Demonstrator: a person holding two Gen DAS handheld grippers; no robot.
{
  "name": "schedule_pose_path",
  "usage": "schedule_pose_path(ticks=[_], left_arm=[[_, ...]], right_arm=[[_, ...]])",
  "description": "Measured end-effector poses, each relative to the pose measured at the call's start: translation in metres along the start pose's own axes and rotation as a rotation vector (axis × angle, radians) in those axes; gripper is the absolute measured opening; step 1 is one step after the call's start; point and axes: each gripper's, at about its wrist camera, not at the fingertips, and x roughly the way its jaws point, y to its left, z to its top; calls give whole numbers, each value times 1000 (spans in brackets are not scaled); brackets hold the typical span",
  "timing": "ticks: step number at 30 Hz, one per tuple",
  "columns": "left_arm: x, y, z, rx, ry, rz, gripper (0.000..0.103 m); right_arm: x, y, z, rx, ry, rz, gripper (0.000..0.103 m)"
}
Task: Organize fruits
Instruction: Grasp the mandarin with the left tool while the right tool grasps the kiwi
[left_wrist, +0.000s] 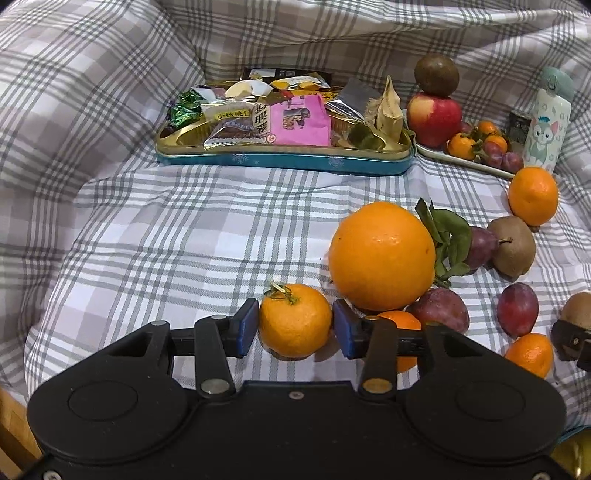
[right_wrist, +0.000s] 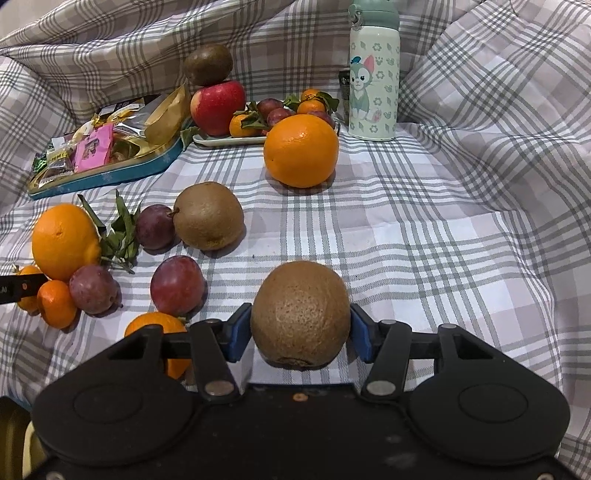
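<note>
Blue-padded, my left gripper (left_wrist: 295, 326) pinches a small mandarin (left_wrist: 294, 320), big orange (left_wrist: 382, 255) at two o'clock; my right gripper (right_wrist: 301, 334) clamps a kiwi (right_wrist: 301, 314)

In the left wrist view, a small mandarin (left_wrist: 402, 325) lies mostly behind the left gripper's right finger (left_wrist: 349, 328), and a kiwi (left_wrist: 578, 308) is cut by the frame's right edge. In the right wrist view, another mandarin (right_wrist: 157, 325) sits half hidden behind the gripper body, and a dark can (right_wrist: 344, 92) peeks from behind the cartoon bottle (right_wrist: 373, 74).

A plaid cloth (right_wrist: 424, 229) bears loose fruit, a snack tin (left_wrist: 284, 162) and a bottle (right_wrist: 373, 74).
</note>
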Motion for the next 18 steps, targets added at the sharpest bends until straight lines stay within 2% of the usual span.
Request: schedule_pose_path(ticks=[6, 18], left_arm=[[-18, -3, -2, 0, -15, 19, 51], [-63, -19, -25, 27, -14, -42, 51]], right_arm=[[-6, -4, -3, 25, 14, 9, 57], [-41, -3, -18, 17, -8, 21, 57]])
